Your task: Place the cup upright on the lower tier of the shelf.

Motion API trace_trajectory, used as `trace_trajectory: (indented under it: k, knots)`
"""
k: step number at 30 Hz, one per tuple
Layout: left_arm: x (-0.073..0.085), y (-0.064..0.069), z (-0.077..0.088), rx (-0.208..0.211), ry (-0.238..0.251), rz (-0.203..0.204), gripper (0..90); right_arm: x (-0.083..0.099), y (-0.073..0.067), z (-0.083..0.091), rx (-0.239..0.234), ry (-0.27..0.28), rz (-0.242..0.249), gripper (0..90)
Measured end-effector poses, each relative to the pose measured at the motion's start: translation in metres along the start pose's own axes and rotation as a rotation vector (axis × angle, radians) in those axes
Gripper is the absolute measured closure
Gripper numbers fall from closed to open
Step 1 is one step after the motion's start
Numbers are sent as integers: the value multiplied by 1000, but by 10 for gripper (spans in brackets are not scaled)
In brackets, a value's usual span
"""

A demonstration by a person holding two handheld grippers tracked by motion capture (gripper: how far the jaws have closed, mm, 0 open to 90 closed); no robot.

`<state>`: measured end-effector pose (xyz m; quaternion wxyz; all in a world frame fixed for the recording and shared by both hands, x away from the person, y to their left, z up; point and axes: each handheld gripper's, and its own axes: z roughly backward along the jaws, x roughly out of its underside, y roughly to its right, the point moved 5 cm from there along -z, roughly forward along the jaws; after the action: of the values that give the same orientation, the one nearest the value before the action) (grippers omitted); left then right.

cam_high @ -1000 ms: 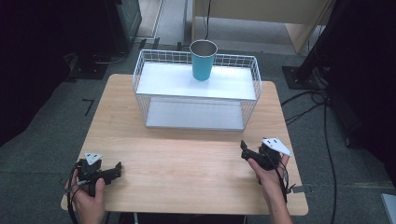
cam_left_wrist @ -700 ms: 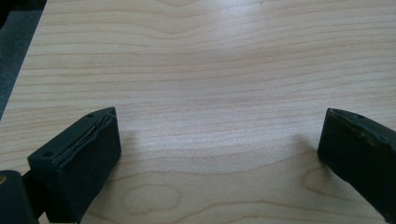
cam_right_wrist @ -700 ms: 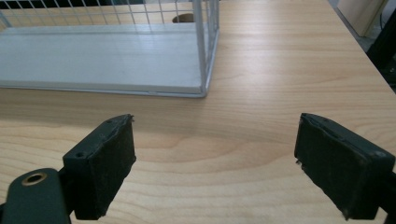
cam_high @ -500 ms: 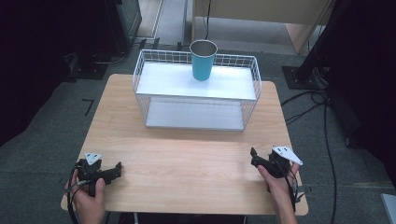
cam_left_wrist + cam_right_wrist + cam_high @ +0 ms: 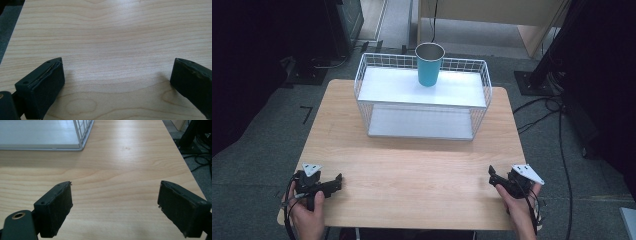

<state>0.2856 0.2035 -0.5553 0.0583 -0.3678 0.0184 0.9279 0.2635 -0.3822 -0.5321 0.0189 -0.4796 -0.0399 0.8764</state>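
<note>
Looking down, high view: a light wooden rectangular table [image 5: 412, 170] is carrying a white wire two-tier shelf rack [image 5: 422, 102] at its far side.
Cup: a teal tapered cup with a metal rim [image 5: 429, 64] is standing upright on the rack's top white shelf, toward the back edge, well apart from both grippers.
Left gripper: the black left gripper [image 5: 329, 185] is lying low at the near left corner of the table, a hand [image 5: 307, 215] wrapping its handle, its tips pointing toward the table's middle.
Right gripper: the black right gripper [image 5: 493, 177] is sitting at the near right edge, held by the other hand [image 5: 519, 210], its grey three-cornered plate facing up.
Left gripper view: the two black jaws are standing wide apart over bare wood grain, with nothing lying between them and nothing being gripped.
Right gripper view: the jaws are likewise standing well apart above the tabletop, holding nothing; the rack's lower white shelf and wire corner [image 5: 80, 135] are showing at the upper left, and the table's right edge with dark cables on the floor [image 5: 197, 157] is showing at the upper right.
</note>
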Motion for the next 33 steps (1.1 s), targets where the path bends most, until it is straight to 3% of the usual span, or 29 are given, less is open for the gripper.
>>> trace_trajectory:
  k: [23,33]
  knots:
    - [0,0,0,0,0,0,0,29,39,14,59,-111,33,67]
    - [0,0,0,0,0,0,0,36,46,19,50,-142,31,49]
